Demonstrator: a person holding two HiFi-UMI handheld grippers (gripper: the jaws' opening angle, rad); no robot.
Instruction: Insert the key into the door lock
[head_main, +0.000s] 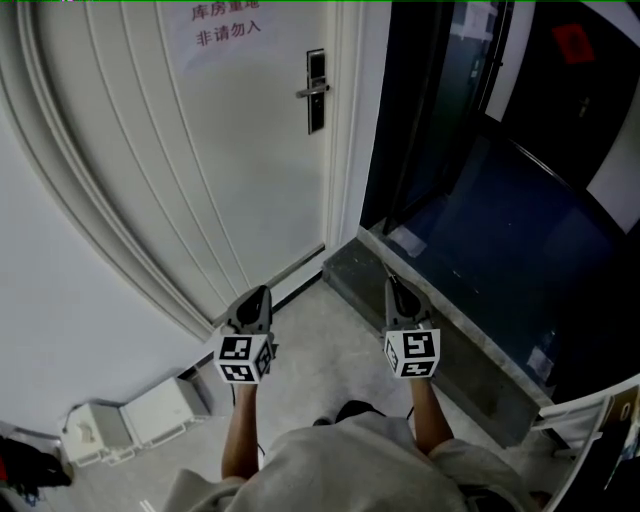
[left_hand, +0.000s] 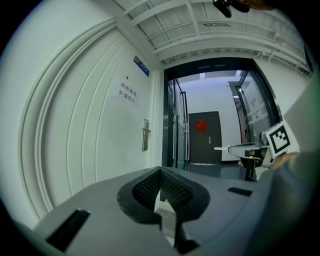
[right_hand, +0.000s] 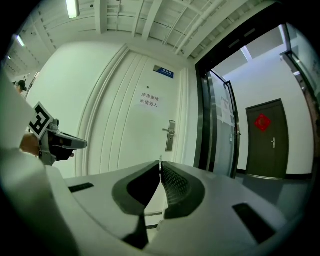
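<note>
at the door: both grippers clenched, key short of the lock

ahead of both grippers, on the right edge of the white grooved panel door, sits the dark upright door lock plate with its silver lever handle. i see it well apart from either tool. right grey two-jaw gripper: jaws clenched, a thin silver key pinched edge-on at the tips, only a sliver showing. key faces the door, and the lock sits above and just right of it in the right gripper view. left grey two-jaw gripper: jaws pressed together, nothing between them. both are held side by side over the pale floor, near the grey stone threshold. paper notice with red characters high on the door. dark glass doors to the right.
</note>
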